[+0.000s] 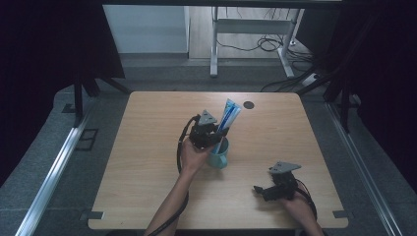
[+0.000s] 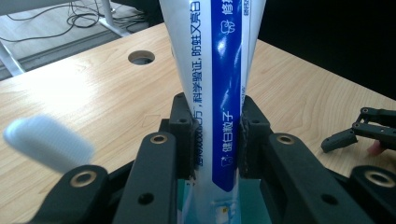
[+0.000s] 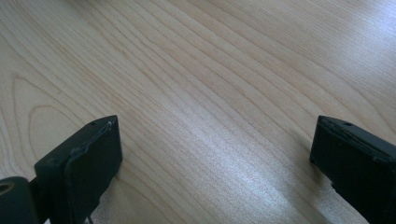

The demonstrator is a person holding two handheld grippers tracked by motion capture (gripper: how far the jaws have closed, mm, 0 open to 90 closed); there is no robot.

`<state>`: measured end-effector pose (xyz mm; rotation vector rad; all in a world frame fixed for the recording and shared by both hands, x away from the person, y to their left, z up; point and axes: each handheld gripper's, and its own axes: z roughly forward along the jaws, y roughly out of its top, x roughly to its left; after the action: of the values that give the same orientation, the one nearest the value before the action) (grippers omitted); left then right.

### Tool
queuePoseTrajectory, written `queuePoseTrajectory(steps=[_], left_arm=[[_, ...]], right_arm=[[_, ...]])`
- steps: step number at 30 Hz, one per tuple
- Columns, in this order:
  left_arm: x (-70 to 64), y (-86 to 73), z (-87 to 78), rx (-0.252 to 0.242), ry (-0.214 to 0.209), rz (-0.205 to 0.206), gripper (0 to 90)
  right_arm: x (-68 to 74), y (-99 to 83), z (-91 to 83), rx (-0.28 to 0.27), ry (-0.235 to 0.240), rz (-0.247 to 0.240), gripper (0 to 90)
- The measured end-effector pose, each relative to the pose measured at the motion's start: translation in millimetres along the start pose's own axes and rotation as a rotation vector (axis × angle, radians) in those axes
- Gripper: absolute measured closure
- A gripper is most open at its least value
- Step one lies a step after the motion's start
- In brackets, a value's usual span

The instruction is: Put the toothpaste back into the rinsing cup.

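Black jaws of the right gripper (image 1: 268,191) stand wide apart near the table's near edge, with nothing but bare wood grain between them in the right gripper view; this gripper (image 3: 215,154) rests low over the wooden table (image 1: 147,147), gripping nothing, and sits well apart from the work. Farther in, near the table's middle, the left gripper (image 1: 216,137) has its jaws clenched on the toothpaste tube (image 1: 229,115). In the left gripper view the tube (image 2: 219,93), white with a blue band and printed characters, runs straight up between the two jaw pads, touching both, and its upper part rises past the jaw tips. Its lower part drops below the jaws into a teal cup (image 1: 219,156), whose rim shows just under the pads (image 2: 184,196). A blurred white toothbrush head (image 2: 46,142) juts out left of the left jaw. Beyond the jaw tips, a round hole (image 2: 141,57) lies in the tabletop near the far edge.
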<state>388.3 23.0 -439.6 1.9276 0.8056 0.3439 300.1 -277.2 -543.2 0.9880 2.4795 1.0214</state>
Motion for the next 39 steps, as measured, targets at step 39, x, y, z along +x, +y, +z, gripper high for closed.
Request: queuePoseTrajectory(steps=[39], left_arm=[[-5.0, -25.8, 6.8, 0.05, 0.039, 0.015, 70.2]], right_arm=[[-0.1, 0.0, 0.0, 0.0, 0.0, -0.001, 2.0]])
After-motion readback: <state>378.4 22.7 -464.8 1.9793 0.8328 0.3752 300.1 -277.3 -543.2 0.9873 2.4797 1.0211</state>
